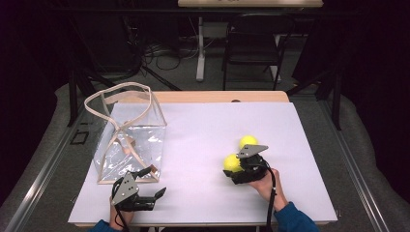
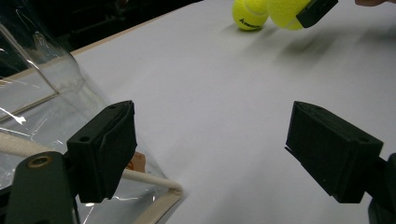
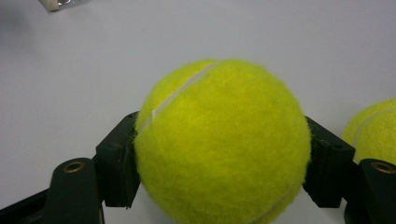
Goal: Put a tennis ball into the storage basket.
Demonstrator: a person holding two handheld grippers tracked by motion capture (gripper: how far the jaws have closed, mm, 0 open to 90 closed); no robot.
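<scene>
I count two tennis balls. The held ball (image 3: 222,142) sits between my right gripper's (image 3: 222,154) jaws, which pinch it from both sides, pads pressed into the felt, its white seam running up toward the top left. From the high view that ball (image 1: 231,162) is at the right half of the white table (image 1: 203,130), just in front of my right hand (image 1: 265,183), with the gripper (image 1: 238,169) reaching toward it from the near edge. The second ball (image 1: 248,142) lies on the table just beyond the first, very close to it, though I cannot tell whether they touch; in the right gripper view it peeks in at the right edge (image 3: 373,135), and in the left gripper view both balls show far off at the top, the free one (image 2: 250,14) resting on the table and the held one (image 2: 287,13) beside it. My left gripper (image 1: 147,191) is at the near left of the table, jaws spread wide with nothing between them. One clear bag (image 1: 130,140) with cream trim and two looped handles stands just beyond the left gripper, its near corner (image 2: 159,186) beside the left jaw. Two grippers, two balls, one bag.
</scene>
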